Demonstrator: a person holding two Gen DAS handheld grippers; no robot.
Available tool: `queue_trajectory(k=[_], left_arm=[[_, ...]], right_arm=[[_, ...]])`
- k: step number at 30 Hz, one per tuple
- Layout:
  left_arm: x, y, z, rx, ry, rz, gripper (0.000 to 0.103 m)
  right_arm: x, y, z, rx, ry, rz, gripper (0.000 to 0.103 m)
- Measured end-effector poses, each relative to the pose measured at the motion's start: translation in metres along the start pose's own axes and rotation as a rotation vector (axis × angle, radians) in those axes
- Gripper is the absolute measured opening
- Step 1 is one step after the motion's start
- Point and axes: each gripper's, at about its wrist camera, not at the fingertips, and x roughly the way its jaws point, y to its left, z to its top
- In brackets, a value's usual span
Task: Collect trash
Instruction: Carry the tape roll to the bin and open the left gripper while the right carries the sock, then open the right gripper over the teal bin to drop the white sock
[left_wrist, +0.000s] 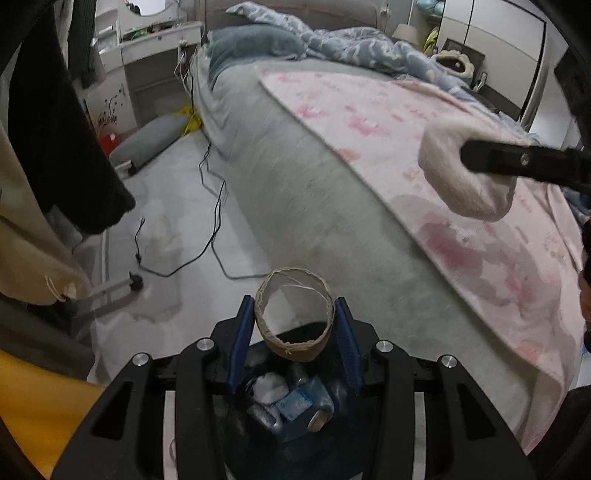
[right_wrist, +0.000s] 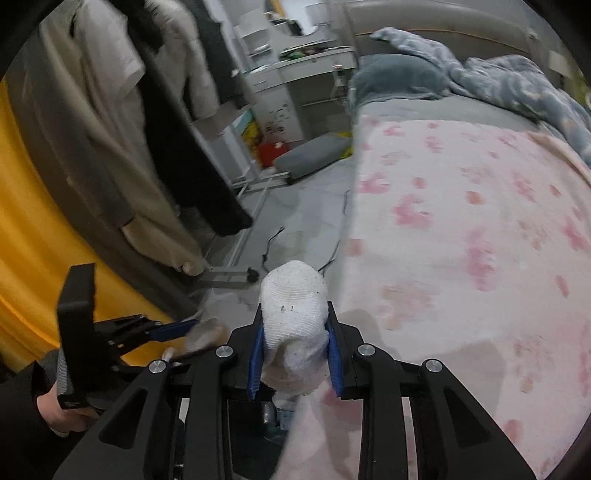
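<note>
The setting is identified as a home bedroom. A bed (left_wrist: 295, 177) is covered with a grey sheet, a pink-patterned blanket (right_wrist: 461, 229) and a rumpled blue duvet (left_wrist: 354, 44). Garments (right_wrist: 122, 122) are hung on a rack at the left. A white dressing unit with a mirror (left_wrist: 147, 33) is placed beside the headboard. Cables (left_wrist: 214, 221) are laid across the floor.
</note>
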Motion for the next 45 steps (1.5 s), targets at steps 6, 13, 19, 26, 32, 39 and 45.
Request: queue_trajectory(k=[6, 13, 19, 26, 32, 39, 45], left_arm=[[0.020, 0.016, -0.017, 0.004, 0.101, -0.037, 0.047], [0.045, 0.026, -0.041, 0.030, 0.249, -0.072, 0.047], [0.054, 0.038, -0.061, 0.017, 0.364, -0.125, 0.048], [0.057, 0.057, -0.072, -0.010, 0.431, -0.161, 0.071], [0.036, 0.067, -0.070, -0.018, 0.399, -0.170, 0.078], [-0.009, 0.086, -0.049, -0.062, 0.219, -0.185, 0.084], [-0.030, 0.104, -0.038, -0.121, 0.110, -0.154, 0.087]], right_arm=[[0.029, 0.030, 0.005, -0.065, 0.075, 0.023, 0.029], [0.075, 0.062, -0.004, -0.151, 0.203, 0.021, 0.029], [0.106, 0.088, -0.012, -0.196, 0.264, 0.061, 0.029], [0.138, 0.102, -0.023, -0.210, 0.330, 0.081, 0.029], [0.162, 0.110, -0.032, -0.235, 0.409, 0.091, 0.029], [0.179, 0.114, -0.047, -0.250, 0.484, 0.113, 0.029], [0.198, 0.123, -0.065, -0.301, 0.587, 0.128, 0.029]])
